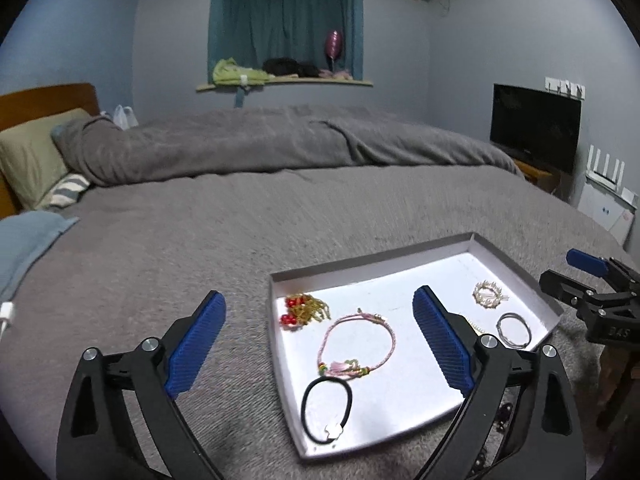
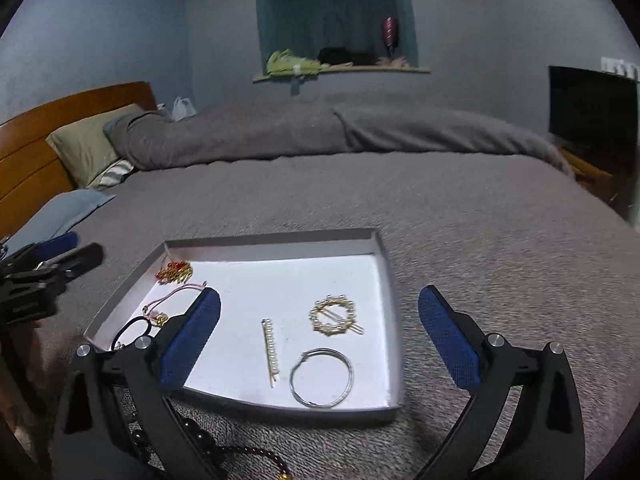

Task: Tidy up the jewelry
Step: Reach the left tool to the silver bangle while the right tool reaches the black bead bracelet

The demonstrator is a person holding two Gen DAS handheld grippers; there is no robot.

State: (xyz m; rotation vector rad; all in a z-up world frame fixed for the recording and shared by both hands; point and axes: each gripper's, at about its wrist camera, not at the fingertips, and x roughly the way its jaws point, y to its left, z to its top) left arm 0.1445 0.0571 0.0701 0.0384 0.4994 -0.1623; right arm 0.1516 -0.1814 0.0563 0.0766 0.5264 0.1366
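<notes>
White cardboard tray is set on the grey bedspread, with bracelets, hair clips and a black hair tie laid inside. Left gripper and right gripper are held spread wide, nothing gripped.

A shallow tray of matt grey card with a smooth white paper floor lies on a bed covered in rough, nubbly grey cloth. Inside, a thin shiny metal hoop at 5 o'clock, a gold-toned metal clip set with glossy pearl beads, and a matt black elastic band. Each hand-held gripper has matt black plastic arms and ribbed blue pads. At 10 o'clock, a glossy wooden headboard.
</notes>
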